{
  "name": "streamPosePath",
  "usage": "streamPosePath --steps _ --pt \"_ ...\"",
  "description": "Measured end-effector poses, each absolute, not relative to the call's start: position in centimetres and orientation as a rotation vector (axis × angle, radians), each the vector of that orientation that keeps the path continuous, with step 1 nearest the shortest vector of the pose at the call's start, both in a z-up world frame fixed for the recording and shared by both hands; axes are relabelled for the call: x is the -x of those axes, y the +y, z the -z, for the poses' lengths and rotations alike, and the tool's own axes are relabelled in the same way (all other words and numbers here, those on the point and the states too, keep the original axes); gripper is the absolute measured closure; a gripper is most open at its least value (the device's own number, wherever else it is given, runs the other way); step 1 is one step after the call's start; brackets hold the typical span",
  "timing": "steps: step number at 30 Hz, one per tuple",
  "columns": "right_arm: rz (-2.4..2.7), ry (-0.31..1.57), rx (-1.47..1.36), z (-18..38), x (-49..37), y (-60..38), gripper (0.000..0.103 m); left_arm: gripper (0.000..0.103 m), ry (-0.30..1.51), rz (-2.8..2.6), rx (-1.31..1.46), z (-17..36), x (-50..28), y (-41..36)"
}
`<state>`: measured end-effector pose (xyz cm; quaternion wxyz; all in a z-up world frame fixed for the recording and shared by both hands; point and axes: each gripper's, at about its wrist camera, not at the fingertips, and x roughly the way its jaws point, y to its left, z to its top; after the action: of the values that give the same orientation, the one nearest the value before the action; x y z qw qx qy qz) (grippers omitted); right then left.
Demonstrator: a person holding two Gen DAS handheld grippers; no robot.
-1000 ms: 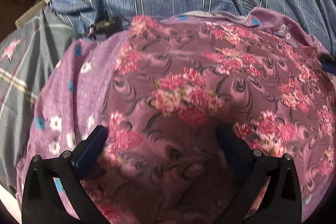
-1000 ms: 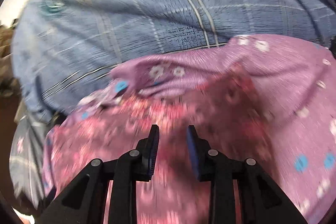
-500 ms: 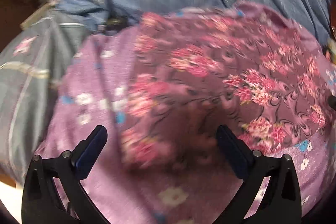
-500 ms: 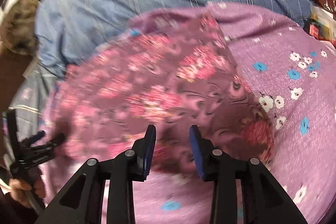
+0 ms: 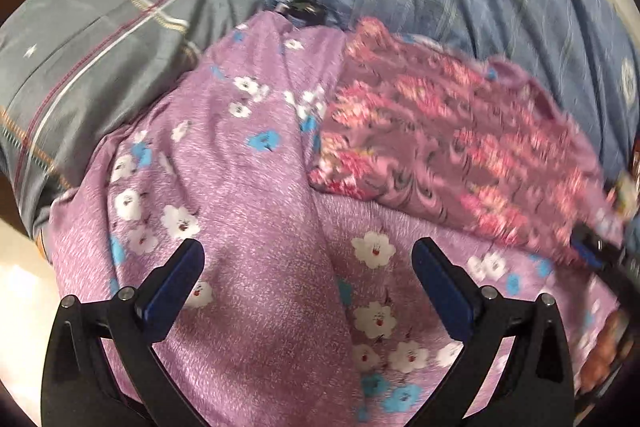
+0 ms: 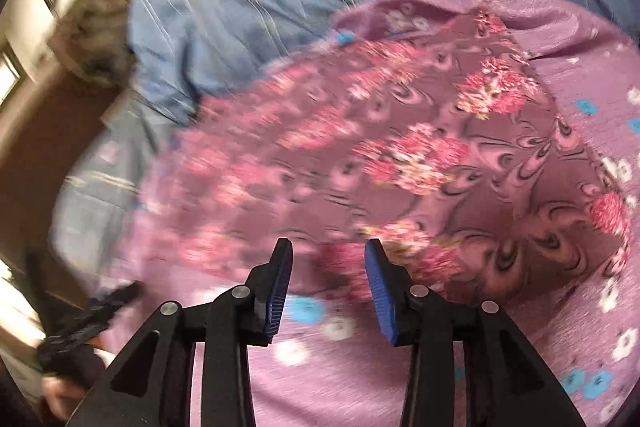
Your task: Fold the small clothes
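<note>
Garment [image 6: 400, 155] lying flat, long axis running left-right, both jaws open, empty.

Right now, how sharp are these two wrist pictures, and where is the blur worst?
Left wrist view: the lilac flowered cloth near the left gripper is fairly sharp, while the pink floral garment is streaked at upper right. Right wrist view: that garment is sharp on the right and smeared on the left; the right gripper is crisp. Both views bend at their edges.
</note>
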<state>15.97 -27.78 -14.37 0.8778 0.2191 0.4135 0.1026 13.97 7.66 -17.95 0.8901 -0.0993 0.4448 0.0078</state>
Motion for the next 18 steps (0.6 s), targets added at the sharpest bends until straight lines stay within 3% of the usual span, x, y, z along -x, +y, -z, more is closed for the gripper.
streamPosePath --steps 11,14,18 --pt "-0.233 0.788 -0.481 13.3 -13.3 -30.8 0.062 0.0 0.959 0.091 0.492 17.6 -15.8 4.8" --pt "-0.247 0.777 -0.481 13.1 -13.1 -31.0 0.062 0.018 0.991 0.105 0.565 19.0 -16.5 4.2" --pt "-0.263 0.785 -0.484 13.3 -13.6 -30.4 0.062 0.021 0.978 0.078 0.63 20.6 -17.2 3.9"
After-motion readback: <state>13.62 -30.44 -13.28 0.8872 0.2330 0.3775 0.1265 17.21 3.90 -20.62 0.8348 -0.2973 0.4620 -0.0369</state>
